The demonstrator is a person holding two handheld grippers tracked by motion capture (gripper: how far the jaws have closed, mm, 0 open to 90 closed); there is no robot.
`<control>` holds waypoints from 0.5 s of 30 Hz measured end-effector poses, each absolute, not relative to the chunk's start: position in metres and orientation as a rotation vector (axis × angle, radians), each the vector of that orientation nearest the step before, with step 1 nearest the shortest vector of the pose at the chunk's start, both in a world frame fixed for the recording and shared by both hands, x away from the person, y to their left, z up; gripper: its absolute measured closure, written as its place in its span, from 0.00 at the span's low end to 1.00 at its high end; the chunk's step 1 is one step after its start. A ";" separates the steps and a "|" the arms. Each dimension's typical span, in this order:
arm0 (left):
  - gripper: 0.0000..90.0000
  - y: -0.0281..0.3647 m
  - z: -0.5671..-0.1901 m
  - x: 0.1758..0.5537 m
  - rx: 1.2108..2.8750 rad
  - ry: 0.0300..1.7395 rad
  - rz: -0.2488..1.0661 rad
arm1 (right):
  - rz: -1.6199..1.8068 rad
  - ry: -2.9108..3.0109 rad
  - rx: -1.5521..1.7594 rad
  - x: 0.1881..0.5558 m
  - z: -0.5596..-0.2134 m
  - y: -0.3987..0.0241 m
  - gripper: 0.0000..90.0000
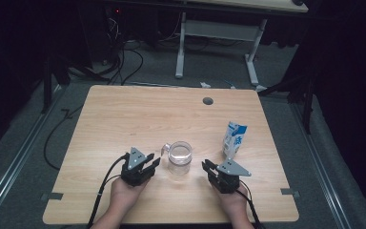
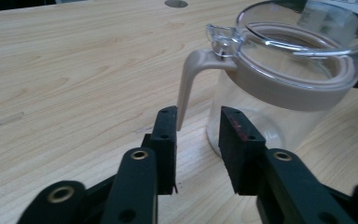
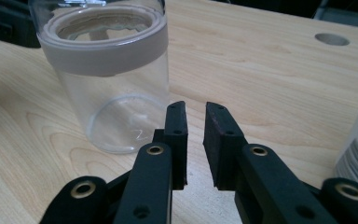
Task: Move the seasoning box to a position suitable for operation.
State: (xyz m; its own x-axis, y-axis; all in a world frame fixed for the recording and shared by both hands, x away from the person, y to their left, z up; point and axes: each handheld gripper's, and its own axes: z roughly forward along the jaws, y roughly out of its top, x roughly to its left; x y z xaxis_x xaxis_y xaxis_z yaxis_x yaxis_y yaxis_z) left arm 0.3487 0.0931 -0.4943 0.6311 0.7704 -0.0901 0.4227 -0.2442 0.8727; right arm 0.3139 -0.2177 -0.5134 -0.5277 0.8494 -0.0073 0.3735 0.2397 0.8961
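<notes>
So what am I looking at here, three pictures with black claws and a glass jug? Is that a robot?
No robot: a person sits at a wooden table and holds a two-jaw tool in each hand. The high view looks down from above. There the left hand-held gripper and the right hand-held gripper sit on either side of a clear jug with a beige collar and handle. A small milk carton stands to the right. The other two pictures come from cameras riding on each tool, looking along its black jaws. In the left gripper view the jaws stand apart just short of the jug's handle. In the right gripper view they stand slightly apart beside the jug's wall. Nothing is held.
</notes>
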 end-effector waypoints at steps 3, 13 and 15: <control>0.66 0.098 -0.497 0.357 1.892 0.948 0.378 | 1.240 2.015 1.141 0.316 -0.515 -0.217 0.86; 0.68 0.093 -0.485 0.361 1.910 0.901 0.497 | 1.201 2.013 1.192 0.323 -0.520 -0.212 0.82; 0.68 0.092 -0.482 0.361 1.906 0.903 0.498 | 1.189 2.014 1.182 0.323 -0.520 -0.211 0.80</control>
State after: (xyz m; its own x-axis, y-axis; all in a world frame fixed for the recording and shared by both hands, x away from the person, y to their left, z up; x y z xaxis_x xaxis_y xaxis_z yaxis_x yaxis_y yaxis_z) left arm 0.3614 0.0915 -0.4818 0.6465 0.7623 -0.0292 0.3823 -0.2906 0.8772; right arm 0.3227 -0.2109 -0.5197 -0.4871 0.8733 -0.0001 0.4215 0.2351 0.8758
